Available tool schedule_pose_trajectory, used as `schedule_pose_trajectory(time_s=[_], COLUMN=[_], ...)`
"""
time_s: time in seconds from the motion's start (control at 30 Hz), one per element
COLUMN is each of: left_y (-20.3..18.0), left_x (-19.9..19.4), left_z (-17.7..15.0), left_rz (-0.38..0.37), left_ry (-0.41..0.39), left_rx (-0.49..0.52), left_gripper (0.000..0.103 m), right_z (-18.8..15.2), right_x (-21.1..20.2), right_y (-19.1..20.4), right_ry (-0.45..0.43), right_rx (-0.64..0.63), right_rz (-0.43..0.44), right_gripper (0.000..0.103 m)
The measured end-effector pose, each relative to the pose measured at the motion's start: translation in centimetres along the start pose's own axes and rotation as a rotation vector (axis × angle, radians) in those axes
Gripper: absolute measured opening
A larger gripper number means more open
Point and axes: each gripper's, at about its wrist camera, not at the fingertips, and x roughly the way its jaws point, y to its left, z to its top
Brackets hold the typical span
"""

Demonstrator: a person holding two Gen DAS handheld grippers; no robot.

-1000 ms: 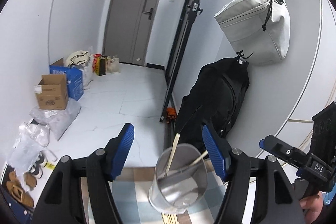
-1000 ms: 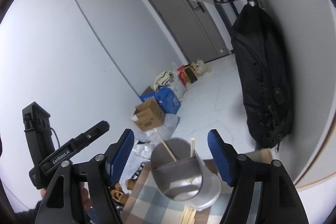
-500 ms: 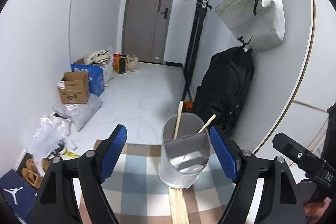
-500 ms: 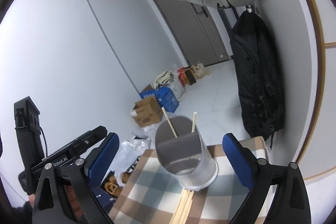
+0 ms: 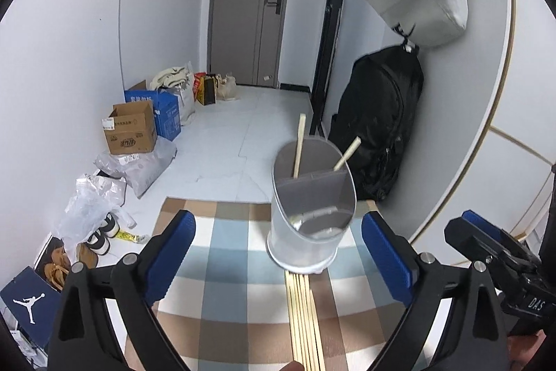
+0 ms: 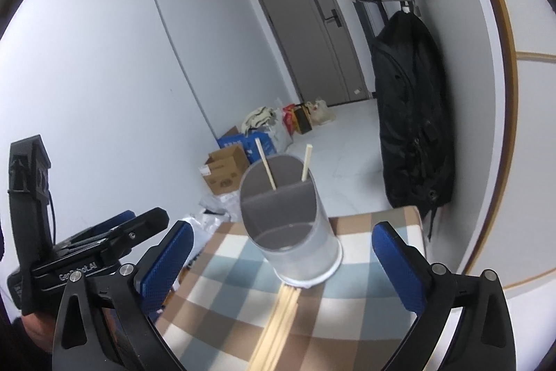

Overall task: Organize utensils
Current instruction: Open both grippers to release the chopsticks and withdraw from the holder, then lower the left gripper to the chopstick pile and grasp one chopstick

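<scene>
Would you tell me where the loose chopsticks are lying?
In both wrist views the loose chopsticks lie bundled on the checked cloth, running from the grey holder toward the cameras.

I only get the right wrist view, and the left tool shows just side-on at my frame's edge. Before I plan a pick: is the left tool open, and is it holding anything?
Observer: The left tool is open wide, with nothing between its pads.
Operator: What lies ahead of it?
Observer: The loose chopsticks lie side by side in a flat row between its pads, running from the base of the holder back toward its camera.
Operator: Anything on the floor on that side?
Observer: Yes, sneakers and a blue shoebox sit on the floor to the left.
</scene>
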Motion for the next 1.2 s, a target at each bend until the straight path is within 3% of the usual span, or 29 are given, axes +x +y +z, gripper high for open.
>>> schedule_pose_trajectory(time_s=[0.33, 0.53, 0.73, 1.2], left_y=[1.1, 1.0, 0.9, 0.2], left_x=[3.7, 7.2, 9.2, 10.9], left_z=[-3.9, -6.8, -8.4, -10.0], left_rz=[-0.001, 0.036, 0.067, 0.113], left_ry=[0.168, 0.326, 0.432, 0.567], left_rx=[-0.018, 0.034, 0.061, 0.075], left_gripper=[0.094, 0.094, 0.094, 0.094], right_z=[-1.6, -2.0, -2.0, -1.8], right_x=[0.4, 1.1, 1.6, 1.9], right_y=[-1.5, -1.7, -1.9, -2.6], right_ry=[0.037, 0.065, 0.069, 0.079], right_rx=[0.018, 0.012, 0.010, 0.069], right_rz=[-0.020, -0.035, -0.036, -0.017], right_gripper=[0.103, 0.103, 0.103, 0.103])
